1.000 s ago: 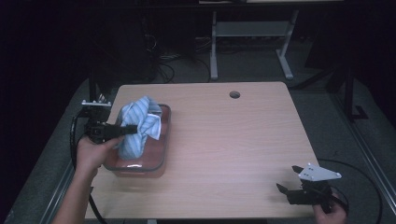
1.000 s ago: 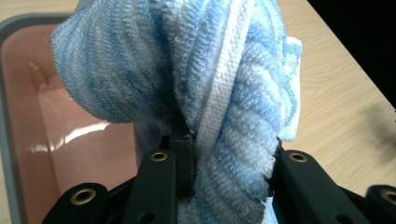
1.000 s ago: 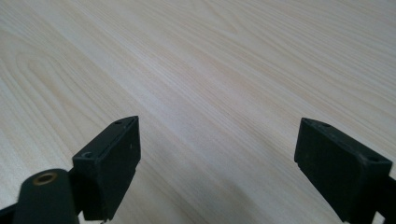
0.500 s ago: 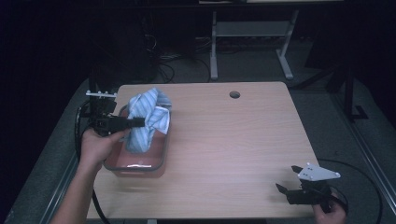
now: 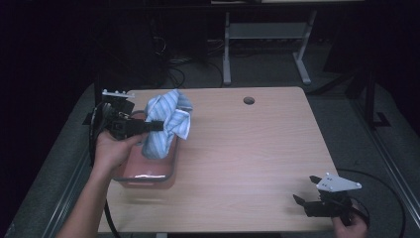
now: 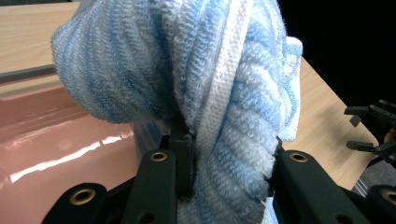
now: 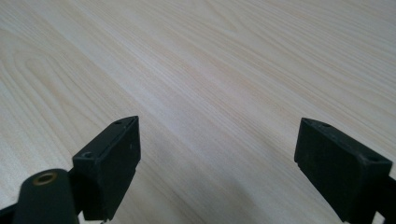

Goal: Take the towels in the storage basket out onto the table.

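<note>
**A:** Where does the towel sit right now?

**B:** The blue-and-white striped towel [image 5: 166,124] hangs bunched from the left tool [image 5: 157,125], lifted over the far end of the pink tray [image 5: 148,176]. Its lower folds dangle down toward the tray; whether they touch the bottom cannot be told from the high view. The tray stands at the left edge of the worktop [image 5: 247,158].

**A:** And the grip itself?

**B:** In the left gripper view the jaws are closed on a thick fold of the towel [image 6: 219,93], cloth bulging out on both sides of them. The right tool [image 5: 307,203] rests low at the near right corner, well apart from everything; its own view shows the jaws spread wide over bare wood [image 7: 210,70], holding nothing.

**A:** So what could go wrong from here?

**B:** Mostly the pinch. The tool holds one fold of a heavy, loose bundle, so the terry may creep out between the jaws if the hand swings quickly, and the towel would likely drop half in, half out of the tray.

**A:** Anything with the tray?

**B:** Yes. If the hanging end is dragged sideways against the rim, it could catch and tug the light tray along, and the tray is already near the worktop's left edge. A trailing end might also snag on the tool's cable [image 5: 94,134].

**A:** And the right side?

**B:** It looks too far off to steady anything in time.
</note>
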The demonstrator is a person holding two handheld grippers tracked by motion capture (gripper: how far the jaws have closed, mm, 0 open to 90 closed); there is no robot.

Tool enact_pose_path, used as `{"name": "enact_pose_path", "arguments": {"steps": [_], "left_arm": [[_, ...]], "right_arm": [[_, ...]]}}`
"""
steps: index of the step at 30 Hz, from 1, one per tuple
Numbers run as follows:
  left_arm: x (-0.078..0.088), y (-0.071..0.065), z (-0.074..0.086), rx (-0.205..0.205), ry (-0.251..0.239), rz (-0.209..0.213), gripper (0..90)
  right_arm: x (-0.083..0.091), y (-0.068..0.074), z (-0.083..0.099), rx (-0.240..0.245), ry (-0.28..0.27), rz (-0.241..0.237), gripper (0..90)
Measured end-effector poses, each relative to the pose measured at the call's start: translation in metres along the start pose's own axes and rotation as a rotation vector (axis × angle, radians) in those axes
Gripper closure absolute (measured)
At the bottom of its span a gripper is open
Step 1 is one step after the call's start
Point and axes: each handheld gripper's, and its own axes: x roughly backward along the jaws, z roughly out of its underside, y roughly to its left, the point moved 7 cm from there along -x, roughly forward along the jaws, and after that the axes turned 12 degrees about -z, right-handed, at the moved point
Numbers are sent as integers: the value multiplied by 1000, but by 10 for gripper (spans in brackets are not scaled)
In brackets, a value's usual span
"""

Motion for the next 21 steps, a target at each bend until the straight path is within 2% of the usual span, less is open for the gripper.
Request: {"name": "enact_pose_path", "arguments": {"steps": [7,11,21], "left_arm": [[-6,-12,-6,-15,3,16,684],[-12,-24,-11,-34,7,34,684],[-26,-46,-18,-63,20,59,681]], "right_arm": [[-1,1,-2,-1,-3,-1,139],[-1,1,-3,8,-2,-2,139],[0,1,-3,3,-6,-1,138]]}}
